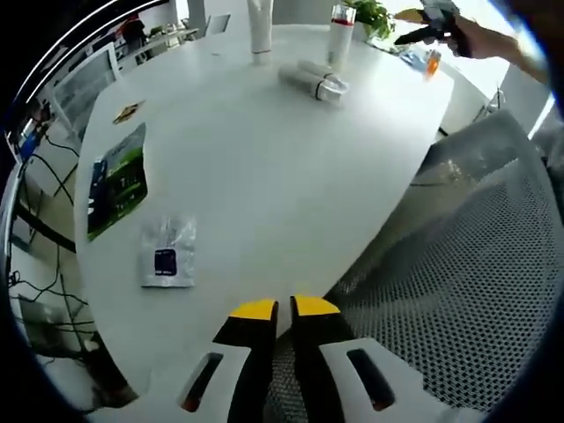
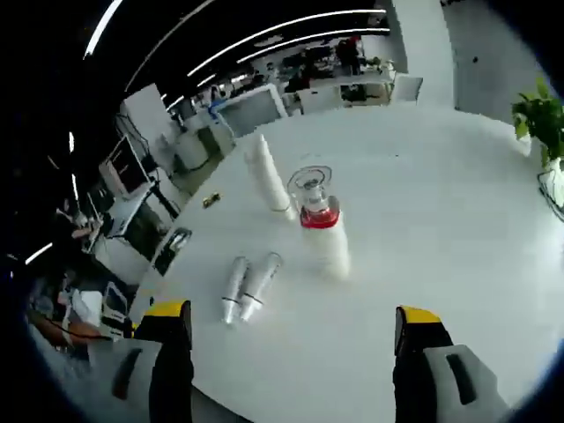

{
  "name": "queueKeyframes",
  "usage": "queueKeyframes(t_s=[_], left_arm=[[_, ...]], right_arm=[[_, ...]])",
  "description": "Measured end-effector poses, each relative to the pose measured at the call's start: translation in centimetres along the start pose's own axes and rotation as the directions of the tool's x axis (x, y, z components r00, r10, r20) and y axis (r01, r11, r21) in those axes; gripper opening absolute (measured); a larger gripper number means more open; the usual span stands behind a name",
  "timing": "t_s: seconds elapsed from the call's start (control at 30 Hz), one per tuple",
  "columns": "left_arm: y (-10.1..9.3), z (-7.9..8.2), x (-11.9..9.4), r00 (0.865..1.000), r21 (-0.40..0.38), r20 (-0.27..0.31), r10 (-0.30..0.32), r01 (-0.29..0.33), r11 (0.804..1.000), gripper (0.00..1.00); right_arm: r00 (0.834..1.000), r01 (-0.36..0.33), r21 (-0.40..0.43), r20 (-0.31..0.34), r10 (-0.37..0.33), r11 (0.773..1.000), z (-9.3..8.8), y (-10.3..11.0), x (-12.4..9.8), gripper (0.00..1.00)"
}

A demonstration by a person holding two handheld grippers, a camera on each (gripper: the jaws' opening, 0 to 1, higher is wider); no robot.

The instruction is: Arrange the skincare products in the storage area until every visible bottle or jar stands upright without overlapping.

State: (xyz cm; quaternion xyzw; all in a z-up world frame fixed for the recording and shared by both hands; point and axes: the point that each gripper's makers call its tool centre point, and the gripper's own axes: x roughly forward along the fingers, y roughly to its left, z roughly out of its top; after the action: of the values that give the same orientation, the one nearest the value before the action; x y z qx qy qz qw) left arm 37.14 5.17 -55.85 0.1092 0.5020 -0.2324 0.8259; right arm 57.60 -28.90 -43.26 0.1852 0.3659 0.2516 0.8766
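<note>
Bottles are standing and lying together near the far part of the white table (image 2: 441, 220), and you are pointing both grippers toward them. In the right gripper view, the right gripper (image 2: 293, 330) is hovering with its yellow-tipped jaws spread wide and nothing between them. Ahead of it, a white bottle with a red band and clear cap (image 2: 319, 225) is standing upright, though it is appearing tilted by the lens. Just behind it, a tall white tube (image 2: 266, 174) is also standing upright. Two silver-capped tubes (image 2: 247, 286) are lying flat side by side, touching each other, near the table edge and apart from the standing pair. Whether any of them is holding liquid cannot be told. A green plant (image 2: 539, 119) is sitting at the table's far right side.

In the left gripper view, the left gripper (image 1: 284, 308) is resting with its jaws closed together on nothing, over the table's near edge beside a mesh chair (image 1: 458, 282). A clear packet with a dark label (image 1: 167, 254) and a green leaflet (image 1: 116, 181) are lying on the table, well apart from the bottles.
</note>
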Motion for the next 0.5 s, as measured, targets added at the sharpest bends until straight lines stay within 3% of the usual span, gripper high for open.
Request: queueKeyframes(t_s=[0.1,0.23,0.47,0.5], left_arm=[[0.0,0.2,-0.1,1.0,-0.009,0.014,-0.003,0.003,1.0,0.06],[-0.1,0.4,-0.1,1.0,-0.006,0.025,0.0,0.0,1.0,0.09],[0.2,-0.2,0.2,1.0,0.003,-0.005,0.01,-0.01,1.0,0.06],[0.4,-0.2,0.2,1.0,-0.005,-0.012,0.015,-0.015,1.0,0.06]], right_arm=[[0.999,-0.021,0.046,0.033,0.02,0.999,-1.3,0.0,0.3,0.91],[0.985,-0.084,0.044,0.158,0.076,0.995,-0.7,2.0,0.5,0.89],[0.962,-0.097,0.002,0.257,0.093,0.995,-0.3,2.7,0.8,0.76],[0.95,-0.115,0.02,0.293,0.104,0.993,0.1,2.8,0.9,0.77]])
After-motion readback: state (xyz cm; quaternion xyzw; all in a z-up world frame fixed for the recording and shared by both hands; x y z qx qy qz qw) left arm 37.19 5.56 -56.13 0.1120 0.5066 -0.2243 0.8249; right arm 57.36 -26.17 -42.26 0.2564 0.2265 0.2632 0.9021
